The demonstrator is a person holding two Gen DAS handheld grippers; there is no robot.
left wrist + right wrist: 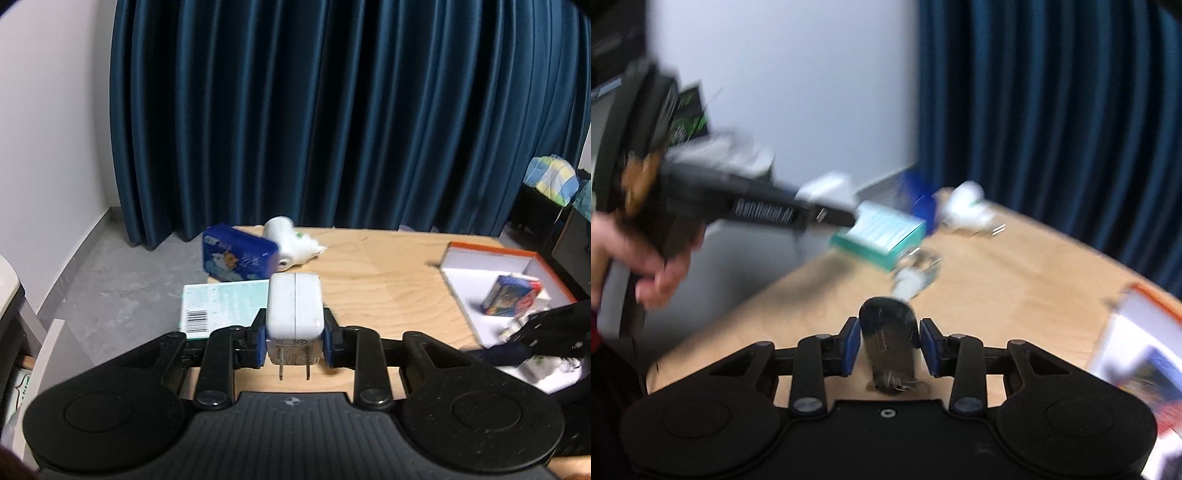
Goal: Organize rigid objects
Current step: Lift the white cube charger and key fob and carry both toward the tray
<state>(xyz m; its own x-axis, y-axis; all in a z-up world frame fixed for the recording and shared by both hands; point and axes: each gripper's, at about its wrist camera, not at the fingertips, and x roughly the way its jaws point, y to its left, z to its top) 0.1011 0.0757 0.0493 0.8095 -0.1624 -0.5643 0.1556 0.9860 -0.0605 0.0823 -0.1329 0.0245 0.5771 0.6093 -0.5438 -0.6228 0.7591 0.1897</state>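
Left wrist view, left to right: a teal book (pixel 221 306) is lying at the left-centre with its barcode showing, on the wooden table (pixel 388 288). Above it a blue tin (pixel 236 258) is standing on edge, with a white plastic item (pixel 291 242) just beside it to the right, blurred. At lower centre the left gripper (pixel 295 334) is clamping a white charger (pixel 294 306) between its blue pads. The charger is a rounded white block with a seam down its middle, grey print on its near end, and two metal prongs pointing toward the camera. It is sitting lifted off the table. At the right an open white box with orange rim (pixel 491 253) is holding a small colourful box (pixel 511 295). A black gripper is crossing the frame's lower right, blurred.

Right wrist view: at the left a hand (pixel 661 273) is holding the other gripper, blurred. At lower centre the right gripper (pixel 888 343) is holding a black oblong object (pixel 890 339) with rounded top and faint lettering. Its left pad is touching the object; on the right a thin gap is showing, so the grip looks loose.
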